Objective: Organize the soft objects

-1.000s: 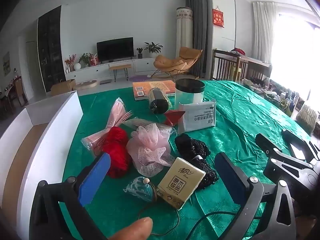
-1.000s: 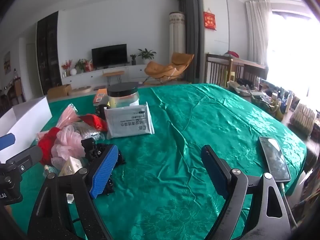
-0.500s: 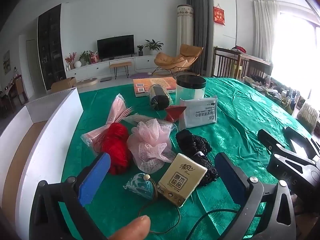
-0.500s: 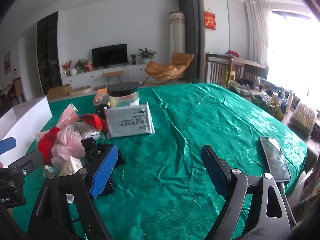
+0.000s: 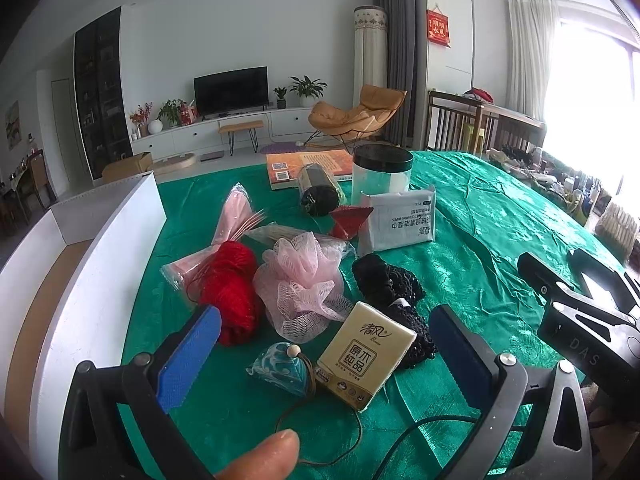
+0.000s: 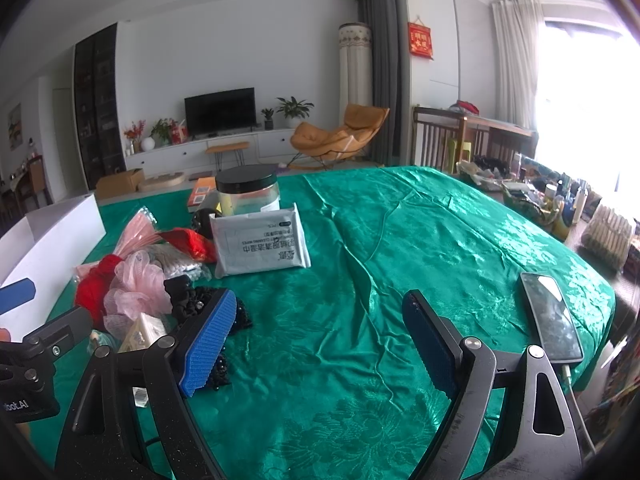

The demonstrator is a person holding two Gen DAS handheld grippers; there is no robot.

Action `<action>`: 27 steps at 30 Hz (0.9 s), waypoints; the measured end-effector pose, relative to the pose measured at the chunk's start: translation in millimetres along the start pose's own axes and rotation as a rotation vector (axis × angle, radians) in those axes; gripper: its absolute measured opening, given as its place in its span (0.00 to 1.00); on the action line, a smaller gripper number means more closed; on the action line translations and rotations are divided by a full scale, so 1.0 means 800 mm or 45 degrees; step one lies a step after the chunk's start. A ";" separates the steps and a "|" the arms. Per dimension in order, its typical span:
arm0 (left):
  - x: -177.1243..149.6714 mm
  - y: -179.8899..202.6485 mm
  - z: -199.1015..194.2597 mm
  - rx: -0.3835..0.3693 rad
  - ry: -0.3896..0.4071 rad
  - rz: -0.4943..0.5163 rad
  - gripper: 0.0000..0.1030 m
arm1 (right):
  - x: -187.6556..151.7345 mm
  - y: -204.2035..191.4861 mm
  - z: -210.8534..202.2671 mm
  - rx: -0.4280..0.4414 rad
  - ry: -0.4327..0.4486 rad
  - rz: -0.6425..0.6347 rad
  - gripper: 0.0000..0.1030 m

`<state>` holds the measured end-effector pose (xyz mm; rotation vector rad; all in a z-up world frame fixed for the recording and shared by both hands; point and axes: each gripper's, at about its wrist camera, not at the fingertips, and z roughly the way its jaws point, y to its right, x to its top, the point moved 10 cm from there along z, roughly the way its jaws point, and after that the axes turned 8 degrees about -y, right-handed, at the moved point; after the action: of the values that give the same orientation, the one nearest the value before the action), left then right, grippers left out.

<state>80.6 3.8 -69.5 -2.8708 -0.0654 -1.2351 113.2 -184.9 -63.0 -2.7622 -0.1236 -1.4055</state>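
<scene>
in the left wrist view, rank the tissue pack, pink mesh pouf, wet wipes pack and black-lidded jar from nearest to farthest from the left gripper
1. tissue pack, just ahead between the fingers of the left gripper
2. pink mesh pouf, behind it, centre-left
3. wet wipes pack, farther back, right of centre
4. black-lidded jar, right behind the wipes, farthest

A green satin cloth (image 5: 472,240) covers the table, wrinkled across its bare right side. On its left lie a red yarn ball (image 5: 232,284), pink mesh puff (image 5: 304,280), black lace bundle (image 5: 392,292), tissue pack (image 5: 364,360) and wipes packet (image 5: 400,220), with a black-lidded jar (image 5: 382,174) farther back. A white box (image 5: 100,264) stands at the left edge, and what looks like a phone (image 6: 552,316) lies near the right edge.
</scene>
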 end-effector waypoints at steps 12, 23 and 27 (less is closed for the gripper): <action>-0.007 0.000 0.003 0.008 -0.020 0.013 1.00 | 0.001 0.000 -0.001 0.001 0.000 0.002 0.85; -0.013 0.000 0.006 0.014 -0.036 0.015 1.00 | 0.001 0.002 -0.001 0.003 0.000 0.005 0.85; -0.013 -0.001 0.006 0.017 -0.039 0.012 1.00 | 0.001 0.002 -0.001 0.004 -0.001 0.005 0.85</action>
<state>76.7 4.5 -80.6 -2.8754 -0.0597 -1.1850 113.1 -186.5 -62.1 -2.7586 -0.1200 -1.4026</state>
